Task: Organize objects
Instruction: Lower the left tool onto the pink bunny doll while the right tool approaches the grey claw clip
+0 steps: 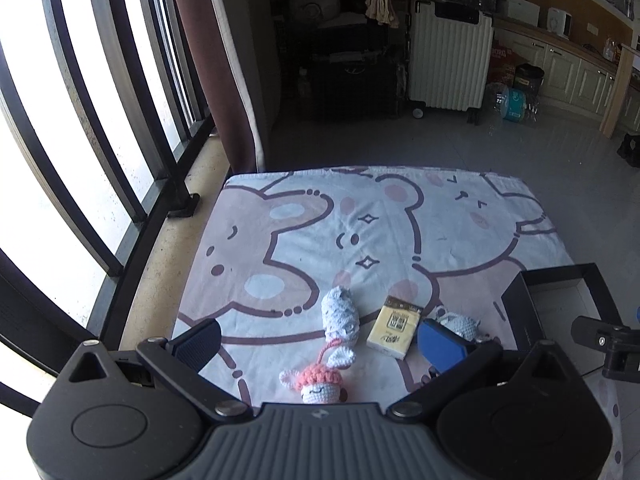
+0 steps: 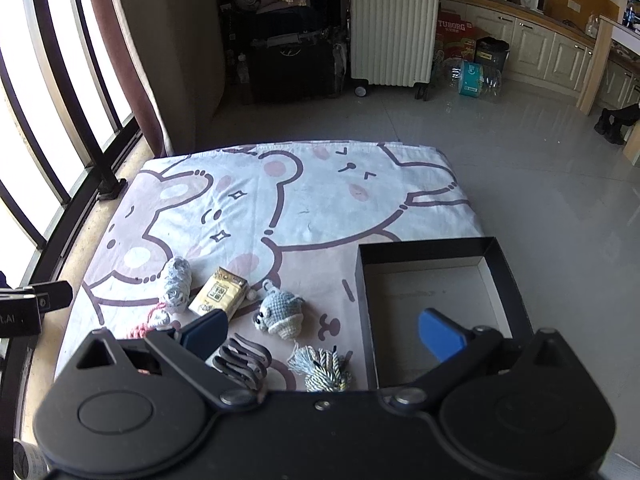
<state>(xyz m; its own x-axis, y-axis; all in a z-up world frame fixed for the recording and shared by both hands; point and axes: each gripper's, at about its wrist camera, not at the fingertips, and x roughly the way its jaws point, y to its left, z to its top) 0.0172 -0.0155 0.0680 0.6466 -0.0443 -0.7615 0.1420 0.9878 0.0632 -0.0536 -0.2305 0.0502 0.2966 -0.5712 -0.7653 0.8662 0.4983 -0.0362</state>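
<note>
Both claws hang over the near edge of a low bed (image 2: 320, 208) covered in a cartoon-bear sheet, and neither holds anything. The left claw (image 1: 320, 340) has its two blue pads spread wide apart; the right claw (image 2: 324, 332) stands just as wide.

Counting what lies on the sheet: three crocheted toys, one tissue pack, one grey hair claw clip, one tassel bundle and one box. The pale blue-grey crochet roll (image 1: 340, 314) lies near the middle of the near edge, with the pink-capped crochet doll (image 1: 318, 384) just in front of it. The yellow tissue pack (image 1: 394, 332) sits just beside the roll, toward the right edge. Next along is the grey crochet animal (image 2: 280, 314), close to the pack but apart from it. Nearest the near edge are the wavy grey clip (image 2: 240, 360) and the knotted tassel bundle (image 2: 320, 370), side by side and not touching.

The black open box (image 2: 424, 250) with a pale inside fills the near right corner of the bed, and nothing shows inside it. Its left wall stands a little apart from the grey animal and the tassels.

The far half of the bed is bare sheet out to the far edge and both far corners. Window bars run along the left edge; open tiled floor lies past the far and right edges.
</note>
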